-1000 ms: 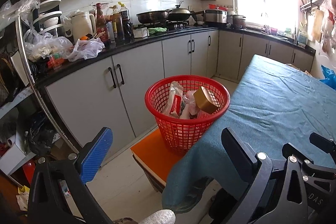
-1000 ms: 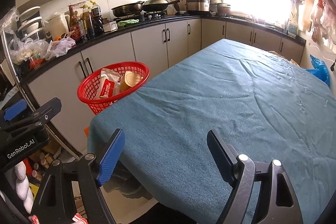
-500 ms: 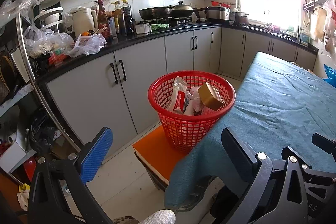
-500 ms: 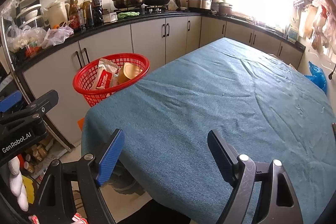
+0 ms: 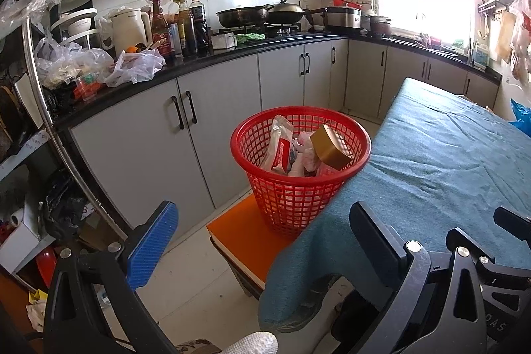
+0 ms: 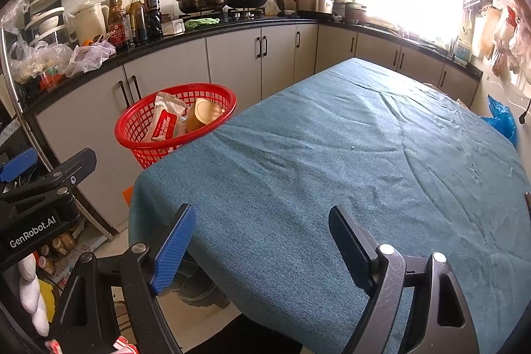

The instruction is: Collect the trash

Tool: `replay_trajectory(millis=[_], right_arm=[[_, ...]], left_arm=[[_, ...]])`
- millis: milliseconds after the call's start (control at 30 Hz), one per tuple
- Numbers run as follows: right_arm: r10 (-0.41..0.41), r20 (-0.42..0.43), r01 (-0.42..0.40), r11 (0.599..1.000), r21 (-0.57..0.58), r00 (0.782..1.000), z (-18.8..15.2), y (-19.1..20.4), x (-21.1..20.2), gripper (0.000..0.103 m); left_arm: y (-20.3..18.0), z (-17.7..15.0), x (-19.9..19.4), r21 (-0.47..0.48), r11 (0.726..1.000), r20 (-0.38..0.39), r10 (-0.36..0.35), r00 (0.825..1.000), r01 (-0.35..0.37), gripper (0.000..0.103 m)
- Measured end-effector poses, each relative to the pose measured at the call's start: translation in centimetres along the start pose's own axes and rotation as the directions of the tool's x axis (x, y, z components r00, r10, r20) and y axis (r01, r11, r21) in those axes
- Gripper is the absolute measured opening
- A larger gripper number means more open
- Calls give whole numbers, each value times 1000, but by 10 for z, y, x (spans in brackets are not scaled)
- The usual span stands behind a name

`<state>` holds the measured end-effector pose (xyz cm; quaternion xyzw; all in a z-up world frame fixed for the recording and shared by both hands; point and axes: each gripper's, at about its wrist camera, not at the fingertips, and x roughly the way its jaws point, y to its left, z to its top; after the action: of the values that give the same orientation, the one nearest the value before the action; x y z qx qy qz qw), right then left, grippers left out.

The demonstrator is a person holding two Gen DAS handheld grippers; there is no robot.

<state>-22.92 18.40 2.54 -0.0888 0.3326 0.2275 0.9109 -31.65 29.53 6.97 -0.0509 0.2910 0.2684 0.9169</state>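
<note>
Since the round red plastic mesh basket (image 5: 300, 168) already holds a white-and-red wrapper (image 5: 280, 146), a gold-lidded tin (image 5: 330, 150) and some crumpled pinkish bits, while the teal cloth-covered table (image 6: 348, 155) shows no litter that I can make out, the collecting step looks finished or nearly so. The left gripper (image 5: 262, 241) hangs near the table's corner with its jaws spread and nothing between them; the right gripper (image 6: 262, 241) hovers over the near edge of the cloth, likewise spread and empty. The basket stands on an orange stool (image 5: 245, 241), just beside the table's corner. The next move probably calls for a last look across the cloth, then pulling both tools back. Compared with a second ago, both views have risen and drawn back slightly; the basket's contents are unchanged and both grippers were just as wide.
</note>
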Motion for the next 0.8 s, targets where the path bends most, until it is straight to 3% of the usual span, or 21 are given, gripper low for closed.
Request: replay_trajectory(millis=[800], right_arm=[[3,-22,-3,1000,7,1000,-3,4,5,87]], left_arm=[[1,-4,7,-13,1000,-32,-13,999,13,103]])
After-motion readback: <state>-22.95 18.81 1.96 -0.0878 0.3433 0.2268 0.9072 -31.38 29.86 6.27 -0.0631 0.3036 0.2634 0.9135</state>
